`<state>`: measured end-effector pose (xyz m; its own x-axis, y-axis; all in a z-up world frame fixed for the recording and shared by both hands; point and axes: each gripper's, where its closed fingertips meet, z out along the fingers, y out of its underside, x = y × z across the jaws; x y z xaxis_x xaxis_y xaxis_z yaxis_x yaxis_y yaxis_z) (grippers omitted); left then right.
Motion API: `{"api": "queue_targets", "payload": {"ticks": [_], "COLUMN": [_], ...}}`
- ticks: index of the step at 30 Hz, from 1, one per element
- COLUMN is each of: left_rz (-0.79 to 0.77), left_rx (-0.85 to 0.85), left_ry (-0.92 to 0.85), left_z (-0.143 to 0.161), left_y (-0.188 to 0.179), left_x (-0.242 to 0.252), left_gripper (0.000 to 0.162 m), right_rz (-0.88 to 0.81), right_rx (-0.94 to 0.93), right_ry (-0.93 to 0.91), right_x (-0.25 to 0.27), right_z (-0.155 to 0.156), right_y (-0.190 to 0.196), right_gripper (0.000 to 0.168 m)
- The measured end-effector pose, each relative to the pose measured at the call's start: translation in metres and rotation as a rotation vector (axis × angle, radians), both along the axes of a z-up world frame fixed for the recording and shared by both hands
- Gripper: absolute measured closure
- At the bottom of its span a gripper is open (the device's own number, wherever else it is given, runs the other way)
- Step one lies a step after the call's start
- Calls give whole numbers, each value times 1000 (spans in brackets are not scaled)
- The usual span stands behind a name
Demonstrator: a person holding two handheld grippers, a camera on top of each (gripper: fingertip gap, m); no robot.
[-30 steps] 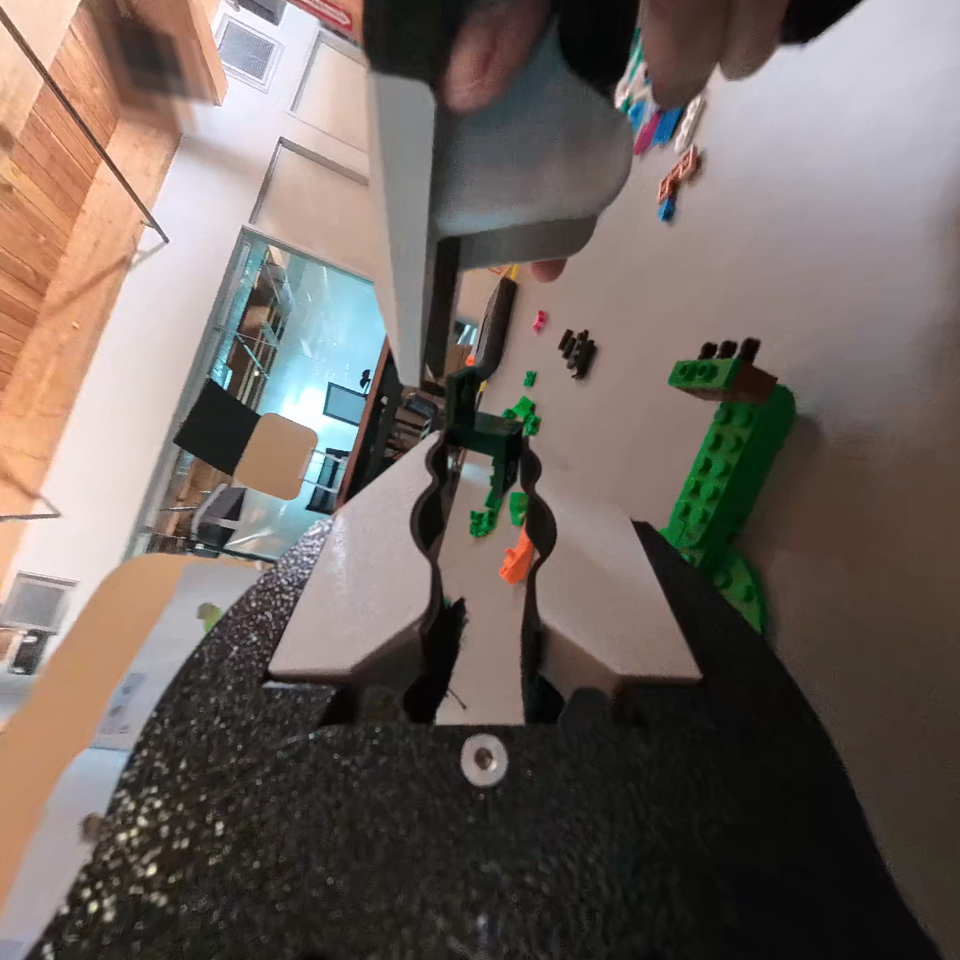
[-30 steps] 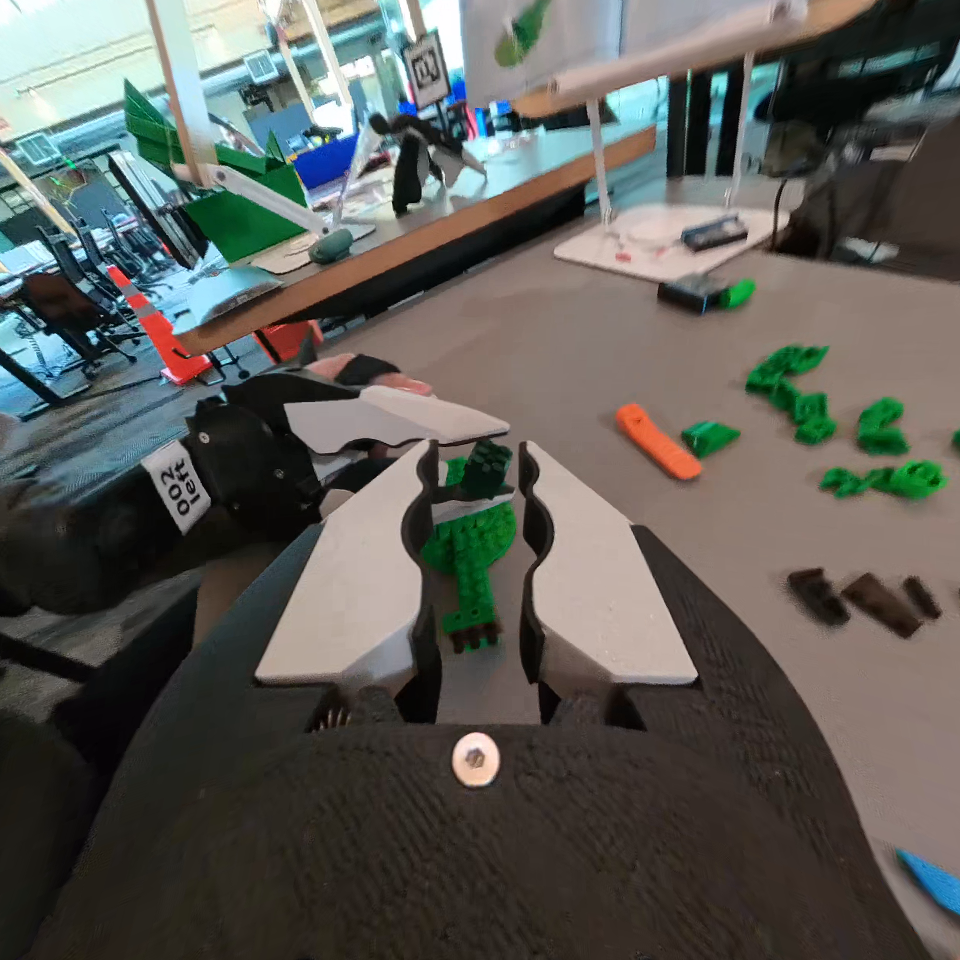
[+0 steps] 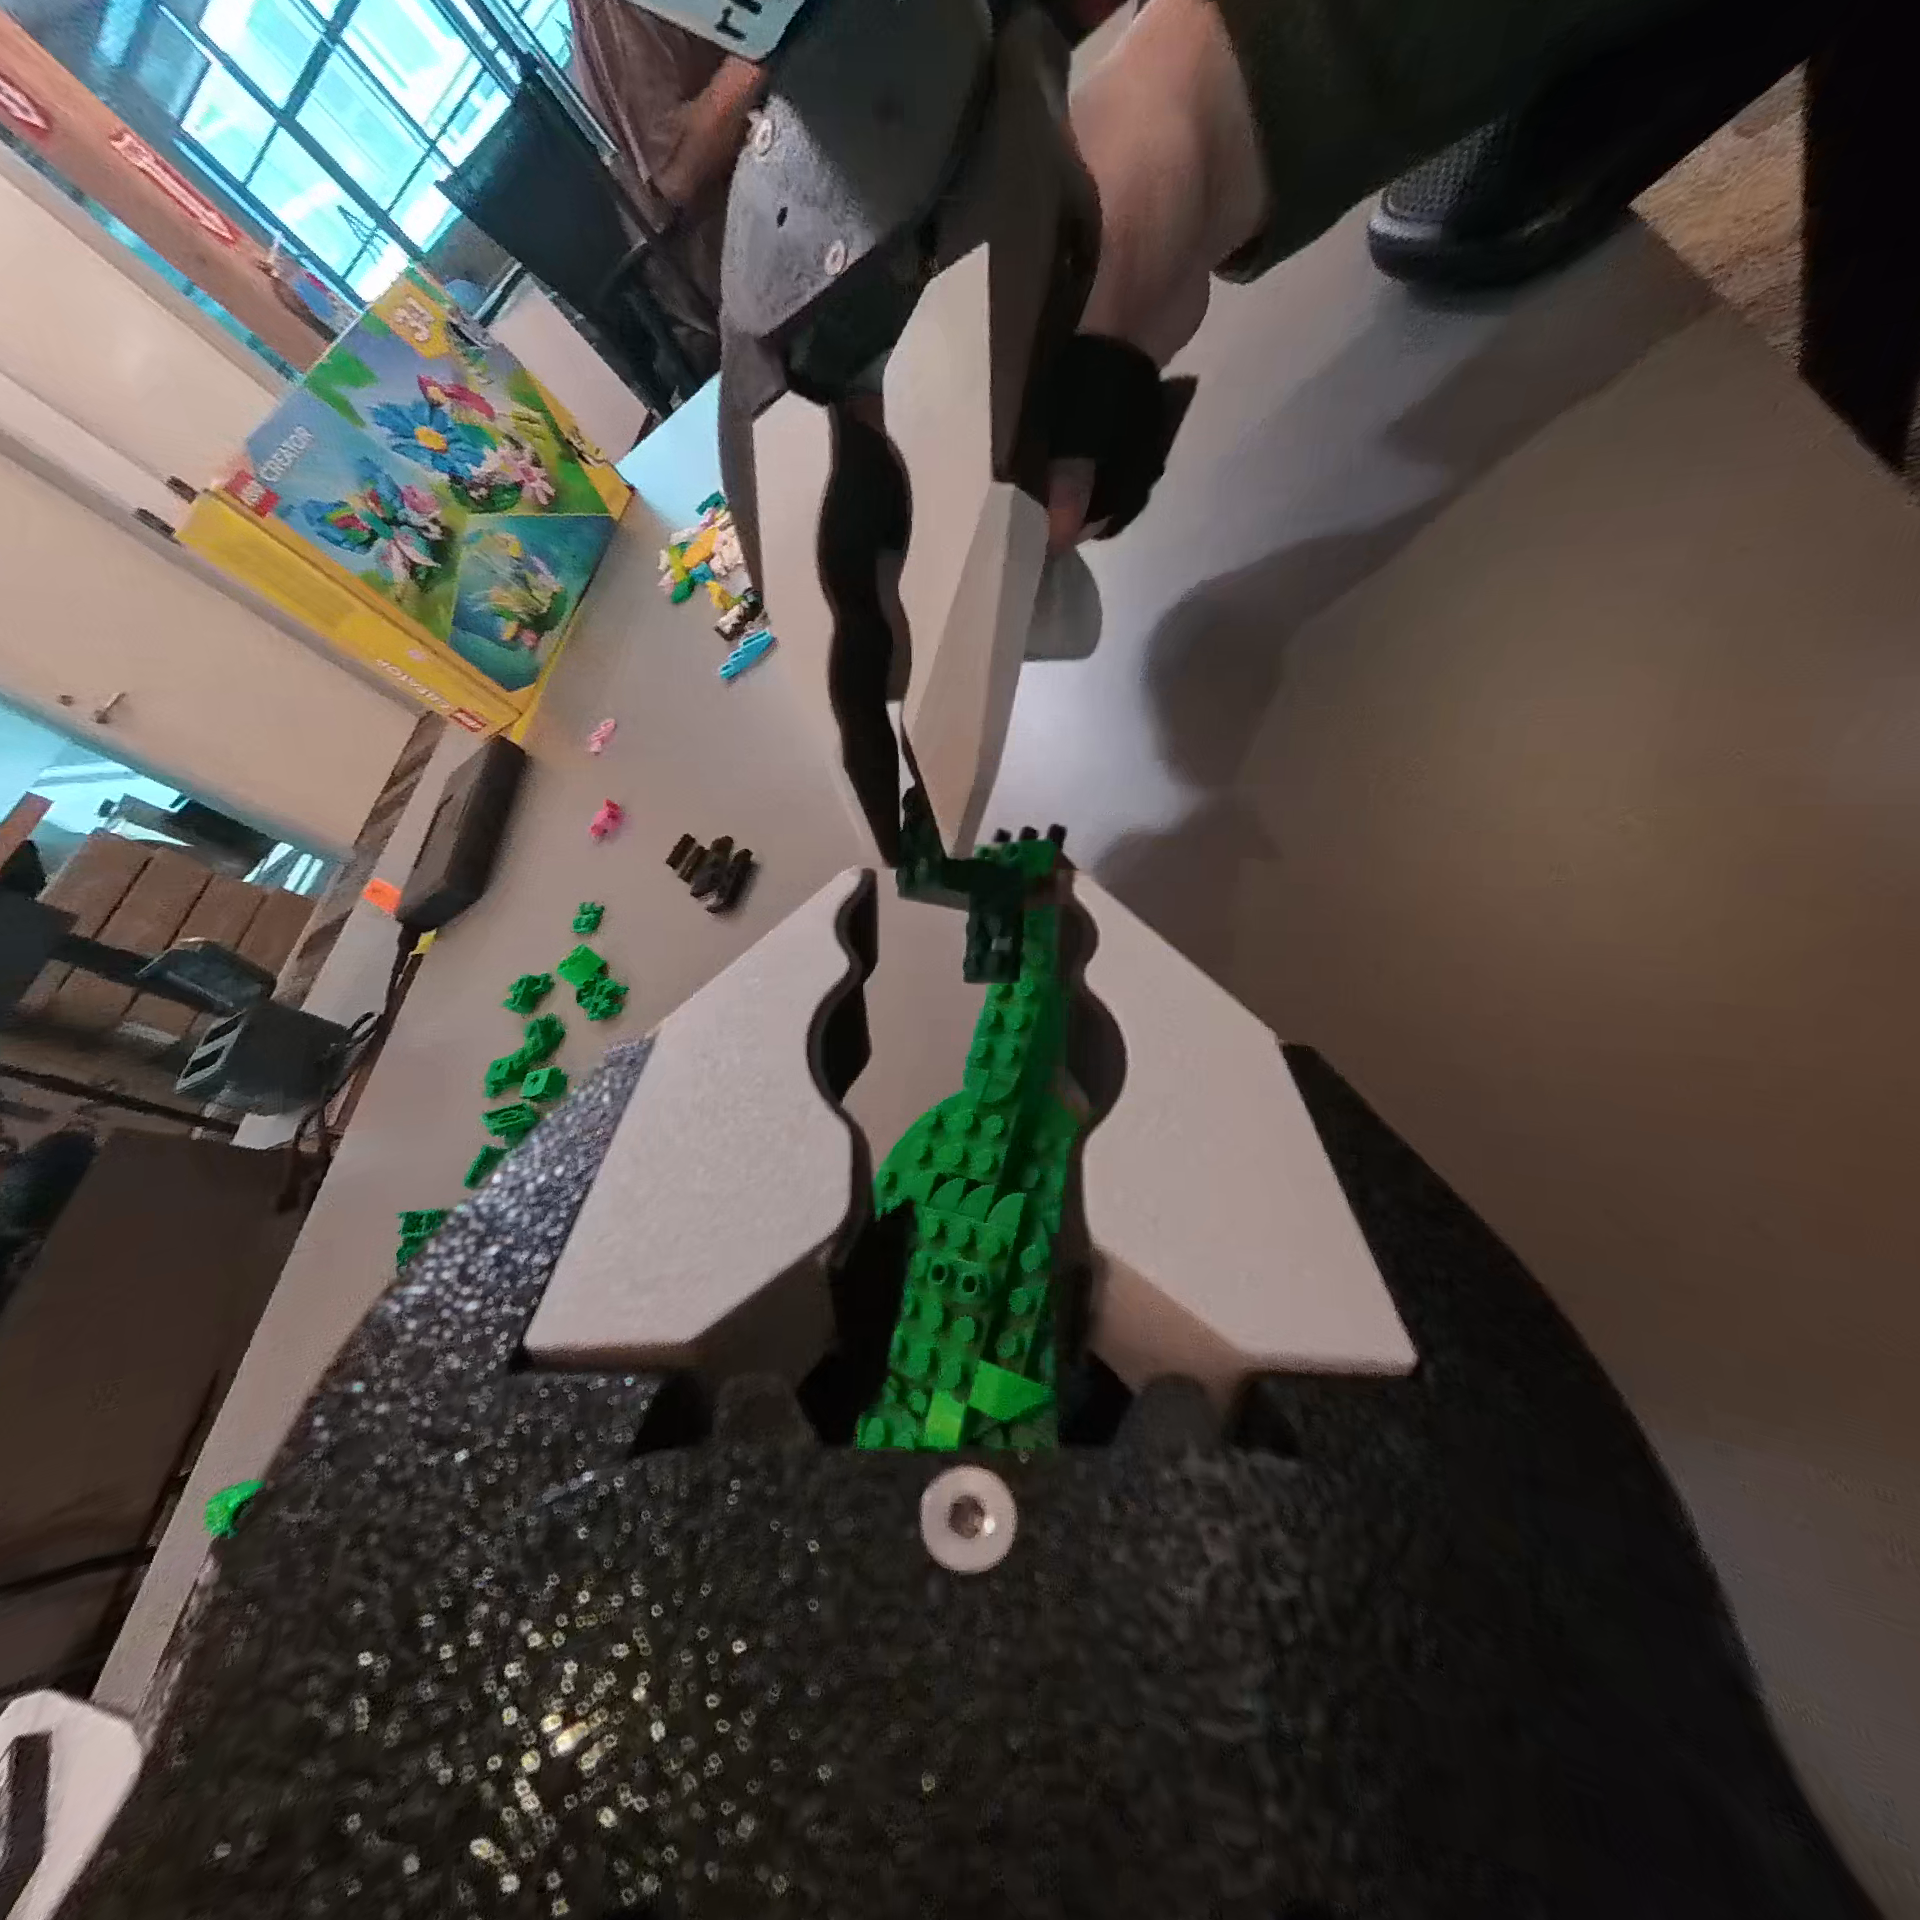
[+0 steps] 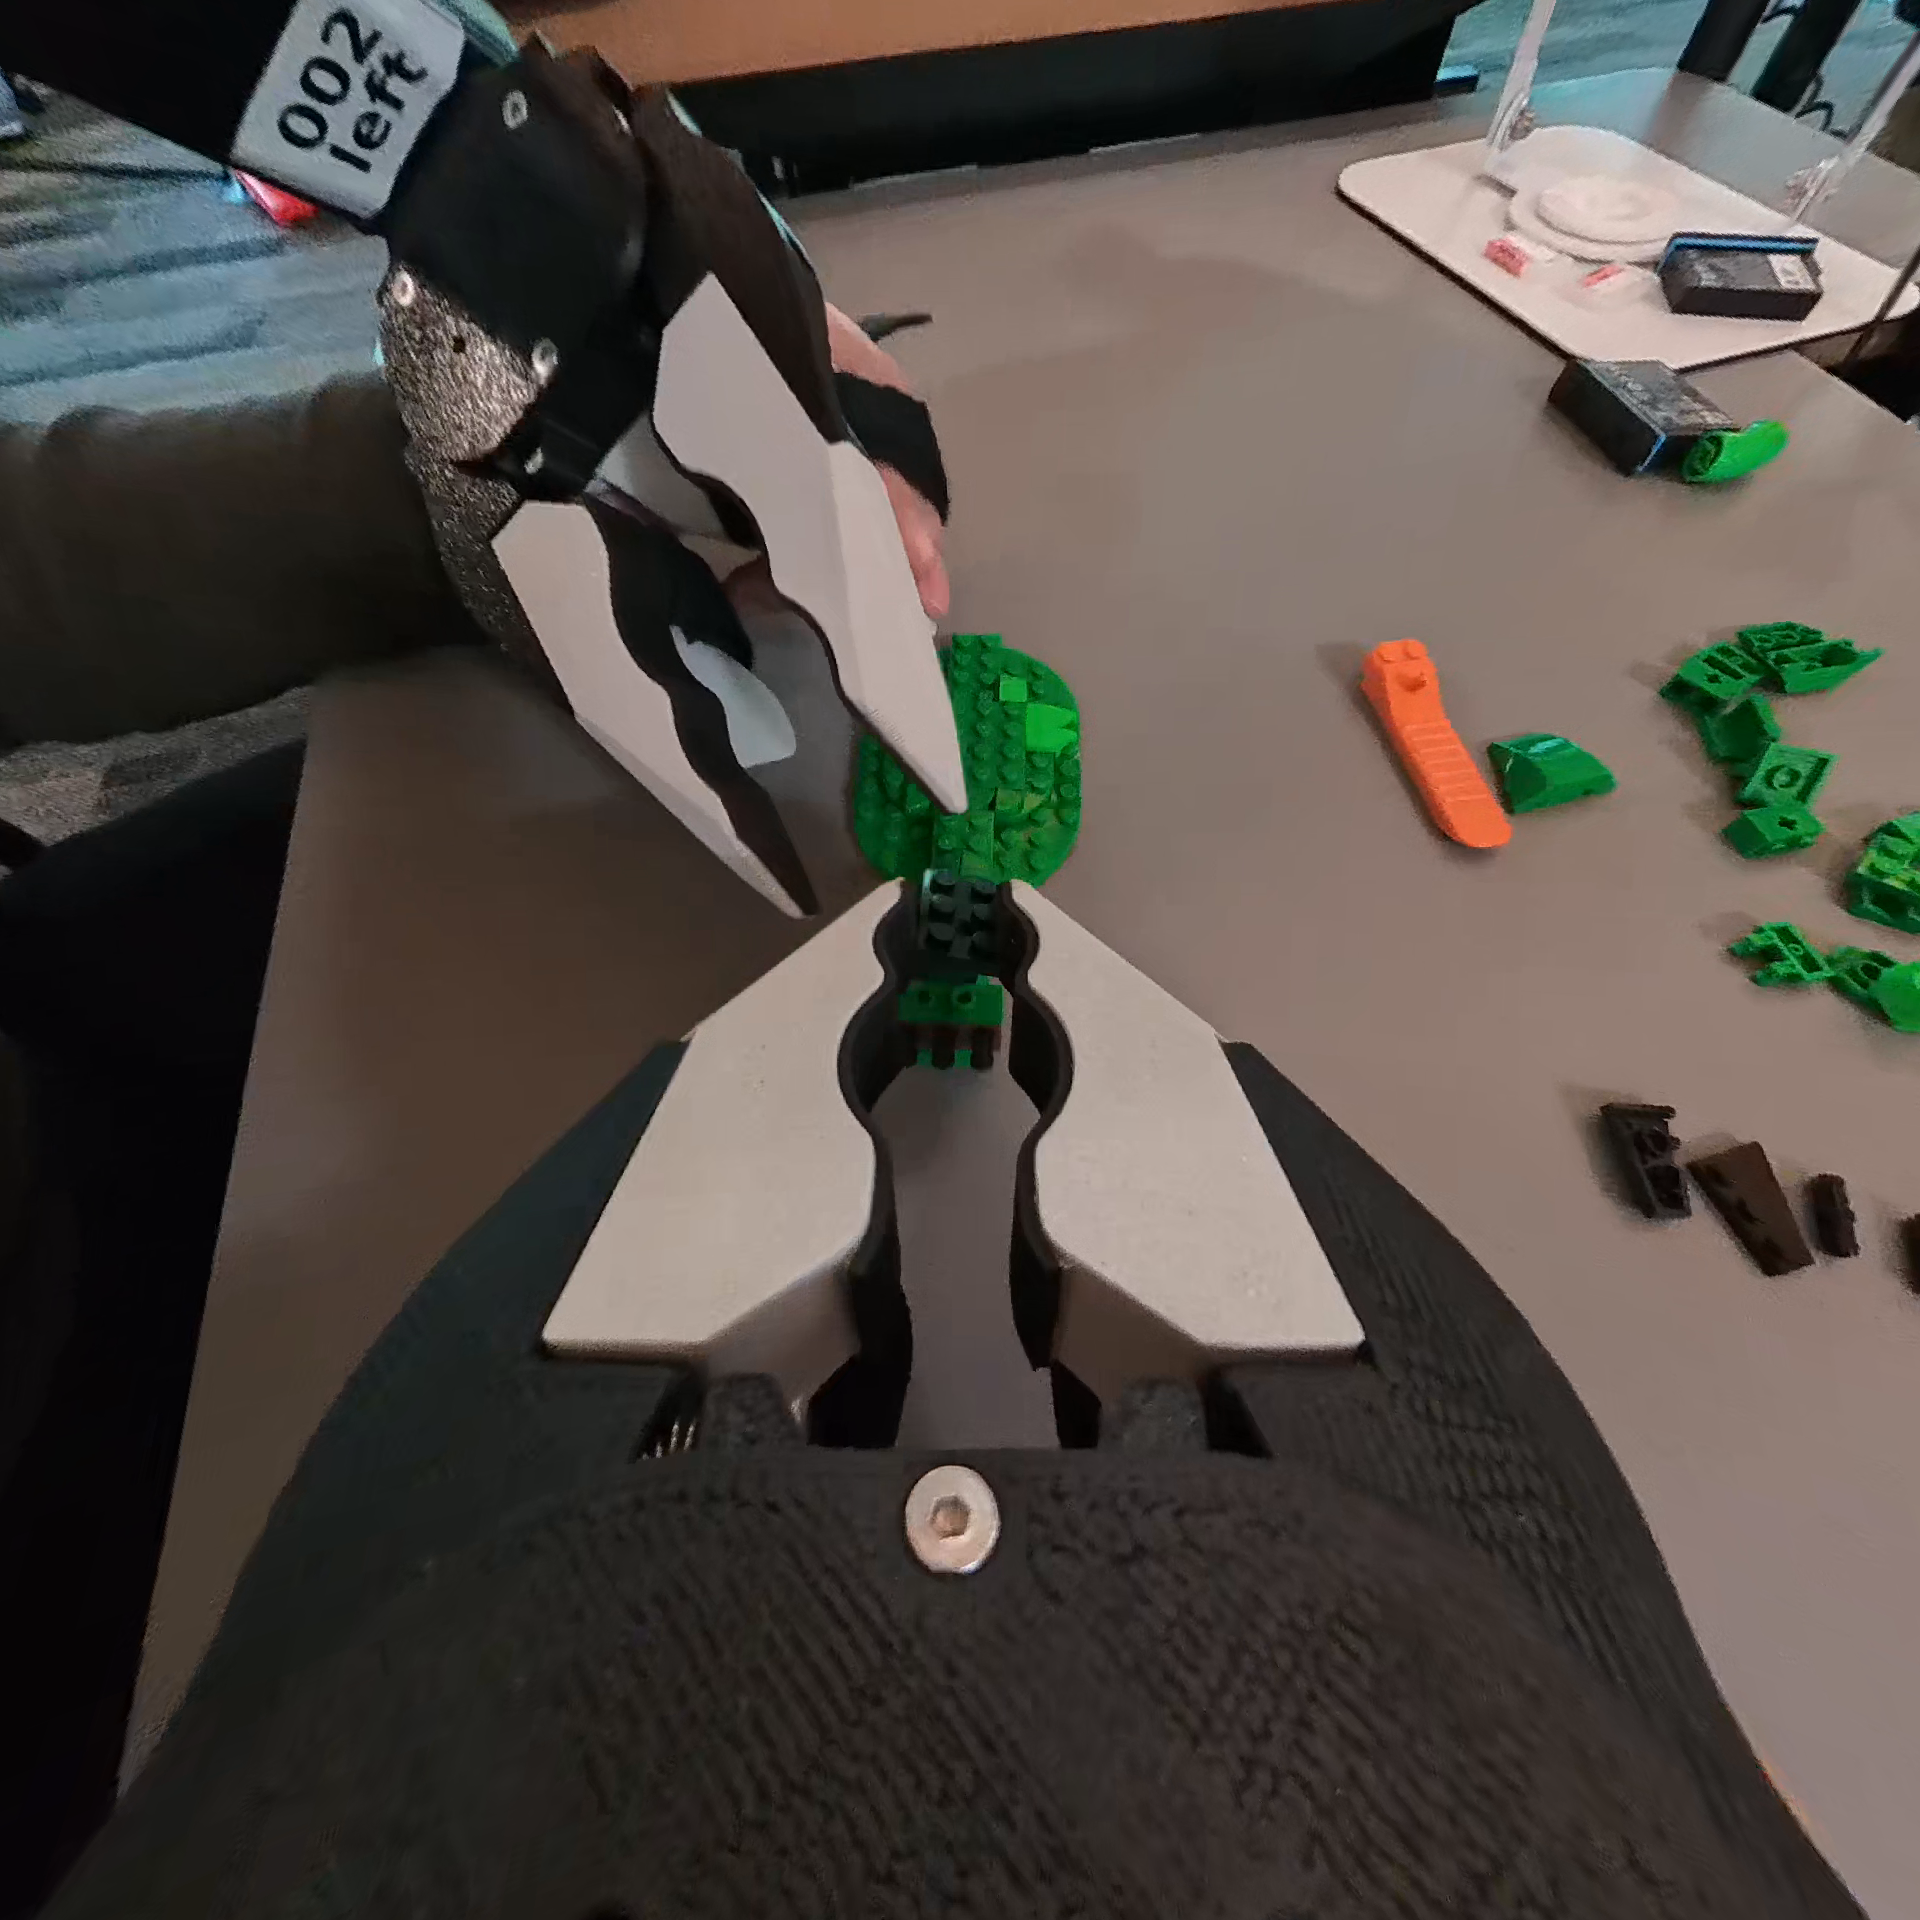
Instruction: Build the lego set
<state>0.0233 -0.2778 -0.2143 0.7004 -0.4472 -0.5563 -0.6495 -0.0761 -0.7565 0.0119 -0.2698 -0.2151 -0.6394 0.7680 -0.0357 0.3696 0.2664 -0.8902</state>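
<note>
Separator [image 4: 1432, 746], loose bricks [image 4: 1766, 717] beside model [image 4: 1013, 748].

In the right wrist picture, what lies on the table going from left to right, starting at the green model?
Green model → orange brick separator → lone green wedge piece → cluster of loose green pieces. The small dark pieces lie nearer the camera, at the right, so I leave them out of the order.

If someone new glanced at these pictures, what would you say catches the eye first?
The bright green lego build at the centre of the grey table, where both tongs meet. The right tongs pinch a dark green piece at its end; the left tongs straddle the build. Further right lies an orange brick separator.
</note>
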Motion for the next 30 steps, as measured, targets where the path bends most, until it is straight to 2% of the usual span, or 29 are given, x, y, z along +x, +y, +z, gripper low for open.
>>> {"api": "queue_targets", "payload": {"ticks": [11,15,20,22,27,30], "left_rz": [-3,1,-13,-14,-21,-25], "left_rx": [-124,-142,-147,-147,-146,-148], "left_ry": [127,147,169,165,161,155], "left_z": [-31,-36,-39,-39,-38,-38], "left_y": [2,3,3,3,2,2], "left_x": [5,5,8,8,8,9], "left_gripper": [139,143,148,149,152,151], "right_rz": [-6,-3,2,-3,15,28], "right_rx": [124,134,162,133,-119,-92], "right_ry": [-17,-16,-13,-17,-108,-107], "right_x": [9,13,15,15,18,17], "right_z": [-15,-14,-14,-12,-3,-6], "right_y": [3,3,-2,-1,1,3], "right_gripper": [156,164,164,158,138,137]}}
